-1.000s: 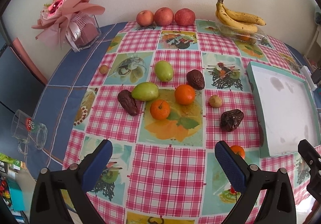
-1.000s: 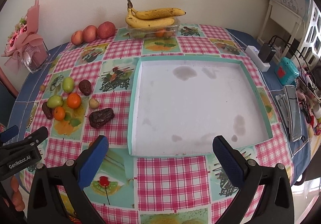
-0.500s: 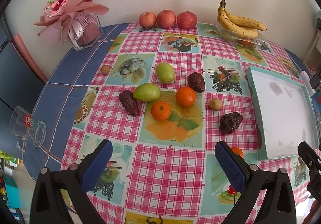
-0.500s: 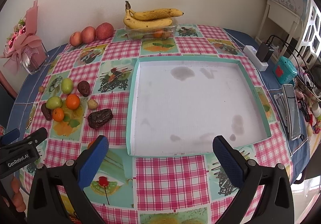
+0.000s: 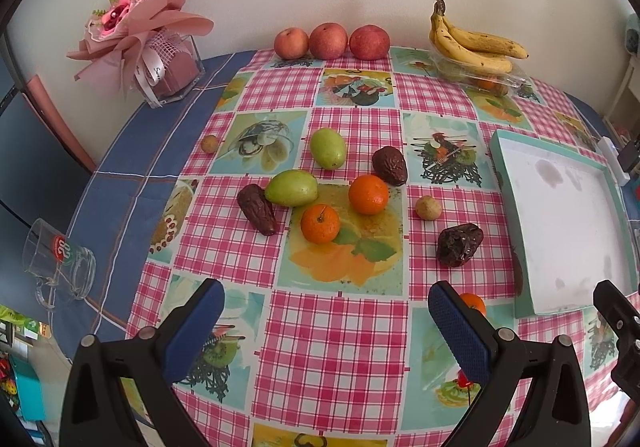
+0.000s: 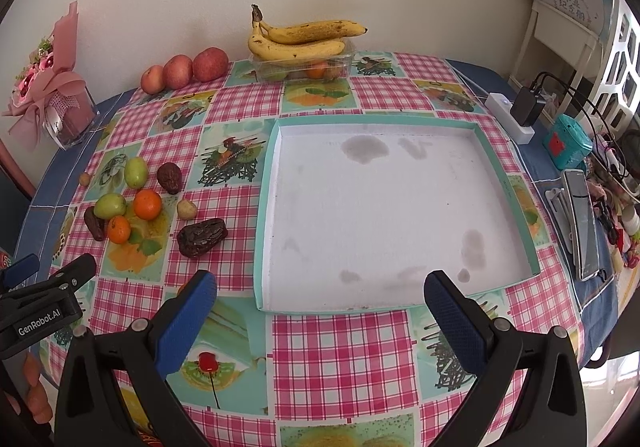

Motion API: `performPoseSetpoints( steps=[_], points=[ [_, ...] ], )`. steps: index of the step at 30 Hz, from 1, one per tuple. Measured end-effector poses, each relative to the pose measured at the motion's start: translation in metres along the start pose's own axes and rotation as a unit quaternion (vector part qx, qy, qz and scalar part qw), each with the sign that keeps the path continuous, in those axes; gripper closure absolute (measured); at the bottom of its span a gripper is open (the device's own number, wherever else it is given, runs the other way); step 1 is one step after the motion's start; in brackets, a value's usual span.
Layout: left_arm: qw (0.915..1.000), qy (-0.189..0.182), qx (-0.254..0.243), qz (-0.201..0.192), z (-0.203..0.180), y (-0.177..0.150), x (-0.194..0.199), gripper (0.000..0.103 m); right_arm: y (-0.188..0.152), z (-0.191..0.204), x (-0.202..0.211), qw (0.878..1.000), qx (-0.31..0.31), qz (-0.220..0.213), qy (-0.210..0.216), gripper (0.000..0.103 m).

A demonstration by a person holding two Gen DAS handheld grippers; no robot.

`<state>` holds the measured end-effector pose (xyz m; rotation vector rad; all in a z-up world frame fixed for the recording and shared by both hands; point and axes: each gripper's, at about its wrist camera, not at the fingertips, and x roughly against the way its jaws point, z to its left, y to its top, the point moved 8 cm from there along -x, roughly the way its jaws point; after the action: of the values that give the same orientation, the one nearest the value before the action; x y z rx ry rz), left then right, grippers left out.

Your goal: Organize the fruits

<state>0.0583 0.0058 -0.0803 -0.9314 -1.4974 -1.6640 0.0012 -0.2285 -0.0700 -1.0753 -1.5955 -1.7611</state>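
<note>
You held both grippers above the near edge of the table [image 5: 120, 183], and neither touched any fruit. Your left gripper [image 5: 326, 321] had its jaws spread wide with nothing between them. Your right gripper [image 6: 320, 305] was likewise spread wide and held nothing; it pointed at the tray [image 6: 262, 231].

The tray lay flat and contained no fruit. All loose fruit sat left of the tray:
- A wrinkled date [image 5: 458, 244] lay nearest the tray.
- A small tan fruit [image 5: 428, 207] lay just beyond that date.
- Two oranges [image 5: 367, 194] sat farther left, close together but apart.
- Two green fruits [image 5: 291, 187] and two more dates [image 5: 390, 165] surrounded the oranges; one date touched a green fruit.
- A third orange [image 5: 472, 303] sat near the tray's near left corner, partly hidden behind your left gripper's finger.

Three apples [image 5: 328, 41] and the bananas [image 6: 298, 41] stood beyond the tray, against the wall.
</note>
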Motion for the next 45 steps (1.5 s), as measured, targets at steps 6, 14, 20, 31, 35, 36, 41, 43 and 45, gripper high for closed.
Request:
performPoseSetpoints(
  steps=[6, 14, 20, 31, 35, 36, 41, 43, 45],
  points=[
    [1.0, 0.0, 0.001, -0.001, 0.001, 0.0, 0.001, 0.0, 0.0, 0.0, 0.0, 1.0, 0.0, 0.0, 0.0, 0.0],
    [1.0, 0.001, 0.002, -0.001, 0.002, 0.0, 0.001, 0.0, 0.0, 0.0, 0.0, 1.0, -0.001, 0.0, 0.0, 0.0],
    [0.9999, 0.001, -0.003, 0.01, 0.001, -0.002, -0.003, 0.0, -0.001, 0.0, -0.001, 1.0, -0.002, 0.001, 0.0, 0.0],
    [0.9999, -0.005, 0.011, -0.005, 0.018, 0.055, 0.012, 0.0, 0.024, 0.009, 0.009, 0.999, -0.027, 0.007, 0.046, 0.0],
    [0.9989, 0.004, 0.046, -0.006, 0.03, 0.071, 0.008, 0.0, 0.048, 0.018, 0.011, 0.998, -0.03, 0.005, 0.051, 0.0],
    [0.9984, -0.001, 0.056, 0.0, 0.032, 0.072, 0.004, 0.0, 0.053, 0.022, 0.01, 0.998, -0.031, 0.007, 0.054, 0.0],
    [0.991, 0.004, 0.133, 0.01, 0.052, 0.066, -0.015, 0.0, 0.066, 0.041, 0.001, 0.997, -0.032, 0.026, 0.065, 0.0],
    [0.99, 0.022, 0.139, 0.012, 0.054, 0.059, -0.025, 0.0, 0.064, 0.044, -0.01, 0.995, -0.05, 0.054, 0.067, 0.0],
    [0.9913, 0.021, 0.129, 0.016, 0.052, 0.055, -0.035, 0.0, 0.06, 0.048, -0.017, 0.994, -0.06, 0.065, 0.066, 0.0]
  ],
)
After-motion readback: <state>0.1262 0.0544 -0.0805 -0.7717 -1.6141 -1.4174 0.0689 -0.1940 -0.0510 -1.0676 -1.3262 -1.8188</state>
